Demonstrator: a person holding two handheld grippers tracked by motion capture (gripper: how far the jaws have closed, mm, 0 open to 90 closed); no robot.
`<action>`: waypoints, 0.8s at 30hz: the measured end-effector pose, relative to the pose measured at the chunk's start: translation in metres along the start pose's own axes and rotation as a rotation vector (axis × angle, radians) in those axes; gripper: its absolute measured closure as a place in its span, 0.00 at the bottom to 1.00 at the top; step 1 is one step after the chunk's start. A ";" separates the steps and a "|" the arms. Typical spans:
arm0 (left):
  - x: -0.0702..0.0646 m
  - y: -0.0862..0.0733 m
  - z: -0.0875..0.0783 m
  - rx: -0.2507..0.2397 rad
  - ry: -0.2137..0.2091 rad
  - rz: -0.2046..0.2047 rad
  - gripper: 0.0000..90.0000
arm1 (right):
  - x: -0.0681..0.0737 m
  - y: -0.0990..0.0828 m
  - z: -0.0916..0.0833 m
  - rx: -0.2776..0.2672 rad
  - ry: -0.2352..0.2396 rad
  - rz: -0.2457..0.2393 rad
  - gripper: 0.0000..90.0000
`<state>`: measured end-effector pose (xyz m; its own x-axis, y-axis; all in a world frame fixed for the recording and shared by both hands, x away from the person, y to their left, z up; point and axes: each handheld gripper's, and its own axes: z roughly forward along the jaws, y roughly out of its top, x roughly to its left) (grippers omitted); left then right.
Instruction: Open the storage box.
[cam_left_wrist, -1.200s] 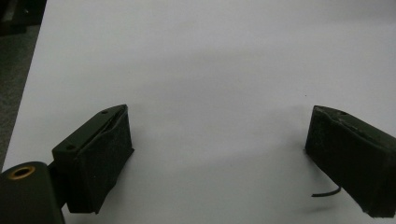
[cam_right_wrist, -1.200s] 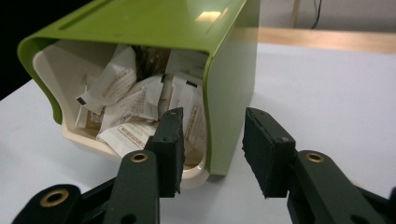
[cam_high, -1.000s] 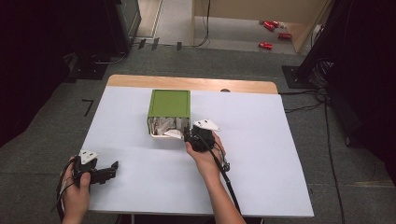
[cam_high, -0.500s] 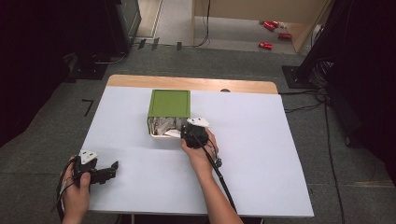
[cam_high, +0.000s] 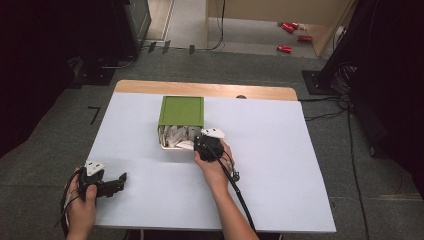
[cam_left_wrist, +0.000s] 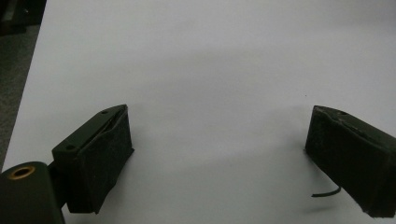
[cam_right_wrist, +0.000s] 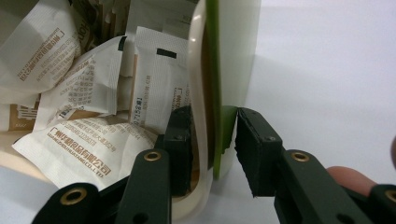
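Green box (cam_high: 181, 111) sits mid-counter (cam_high: 280, 165), sachets (cam_right_wrist: 88, 140) half hidden inside. Right gripper (cam_right_wrist: 212, 147) fingers straddle its right wall; contact unclear. Left gripper (cam_left_wrist: 219, 154) near-left, fingers apart, empty.

Green box (cam_high: 181, 111) on side mid-table, white sachets (cam_right_wrist: 88, 140) spilling out.

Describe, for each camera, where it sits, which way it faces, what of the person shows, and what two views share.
High view: above the person's side, looking forward and down on the table; both forearms and hands show.
Left gripper view: rides the left hand-held gripper, looking along its open jaws over bare table.
Right gripper view: rides the right hand-held gripper, its jaws either side of the box wall; a fingertip shows.
Shared: high and right gripper views both show the box and its sachets.
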<state>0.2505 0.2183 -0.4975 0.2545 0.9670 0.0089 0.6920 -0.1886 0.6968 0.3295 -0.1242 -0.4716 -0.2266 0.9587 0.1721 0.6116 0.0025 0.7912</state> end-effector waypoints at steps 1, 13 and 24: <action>0.000 0.000 0.000 0.000 0.000 0.000 0.09 | 0.000 0.000 0.000 0.000 0.000 0.000 0.75; 0.000 0.000 0.000 0.001 0.000 0.001 0.09 | 0.005 -0.006 -0.028 -0.025 0.031 0.012 0.74; 0.000 0.000 0.000 0.001 0.000 0.000 0.09 | 0.011 0.004 -0.044 -0.095 -0.016 0.000 0.88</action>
<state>0.2505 0.2183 -0.4975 0.2546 0.9670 0.0094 0.6925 -0.1891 0.6962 0.2965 -0.1262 -0.4410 -0.2135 0.9632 0.1635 0.5365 -0.0243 0.8436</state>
